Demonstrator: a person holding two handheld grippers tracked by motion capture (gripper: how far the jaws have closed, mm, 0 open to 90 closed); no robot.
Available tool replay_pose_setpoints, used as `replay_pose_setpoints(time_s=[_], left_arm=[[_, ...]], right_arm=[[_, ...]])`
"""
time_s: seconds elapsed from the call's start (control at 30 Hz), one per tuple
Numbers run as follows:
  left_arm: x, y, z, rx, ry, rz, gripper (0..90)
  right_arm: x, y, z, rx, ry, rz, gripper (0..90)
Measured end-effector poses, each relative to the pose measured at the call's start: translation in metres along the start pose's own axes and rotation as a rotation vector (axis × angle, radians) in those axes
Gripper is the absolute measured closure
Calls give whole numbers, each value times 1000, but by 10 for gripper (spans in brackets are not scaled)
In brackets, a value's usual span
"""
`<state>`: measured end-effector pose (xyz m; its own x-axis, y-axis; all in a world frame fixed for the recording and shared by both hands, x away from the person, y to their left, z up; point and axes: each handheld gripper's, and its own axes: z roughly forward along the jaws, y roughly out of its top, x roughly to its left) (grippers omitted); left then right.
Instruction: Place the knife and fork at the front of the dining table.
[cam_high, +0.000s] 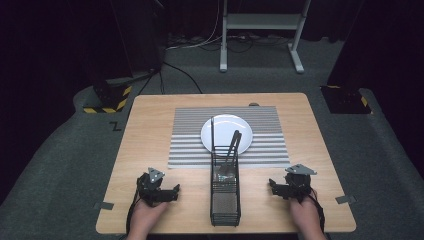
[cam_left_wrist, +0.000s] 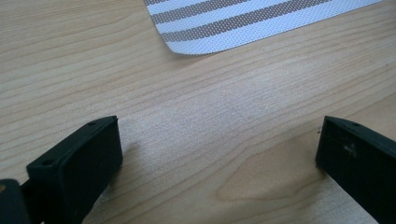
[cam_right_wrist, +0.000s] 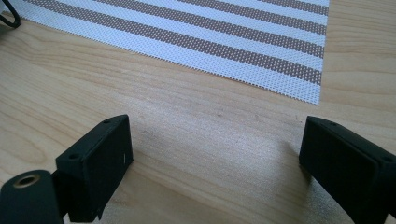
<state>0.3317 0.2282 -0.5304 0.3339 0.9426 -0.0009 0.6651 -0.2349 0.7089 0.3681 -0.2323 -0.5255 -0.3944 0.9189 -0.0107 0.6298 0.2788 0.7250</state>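
Note:
A white plate (cam_high: 220, 131) lies on a striped placemat (cam_high: 190, 145) in the middle of the wooden table (cam_high: 150, 120). A black wire caddy (cam_high: 225, 192) stands in front of it, holding dark utensils (cam_high: 231, 150) that lean over the plate. My left gripper (cam_high: 172, 192) rests near the front left edge, open, with bare wood between its jaws (cam_left_wrist: 219, 154). My right gripper (cam_high: 272, 186) rests at the front right, also open over bare wood (cam_right_wrist: 215, 149). The placemat's corner (cam_left_wrist: 196, 44) and its edge (cam_right_wrist: 280, 79) lie just ahead of each gripper.
Beyond the table stand a white metal frame (cam_high: 260, 22) and cables (cam_high: 190, 45) on grey carpet. Black stands with yellow-black hazard tape (cam_high: 107, 100) (cam_high: 345, 97) flank the far corners. Grey tape tabs (cam_high: 103, 205) (cam_high: 345, 199) mark the table's front corners.

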Motion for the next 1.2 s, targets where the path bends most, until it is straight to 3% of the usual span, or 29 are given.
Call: replay_pose_setpoints(time_s=[0.53, 0.83, 1.1, 1.2], left_arm=[[0, 1, 1, 2, 3, 1, 1], [1, 9, 2, 29, -5, 7, 1], [-10, 16, -18, -108, -88, 22, 6], [-15, 20, -20, -148, -114, 48, 5]], right_arm=[[0, 0, 0, 2, 0, 1, 93], [0, 2, 2, 1, -6, 3, 91], [1, 1, 2, -1, -7, 8, 92], [1, 1, 2, -1, -7, 8, 92]])
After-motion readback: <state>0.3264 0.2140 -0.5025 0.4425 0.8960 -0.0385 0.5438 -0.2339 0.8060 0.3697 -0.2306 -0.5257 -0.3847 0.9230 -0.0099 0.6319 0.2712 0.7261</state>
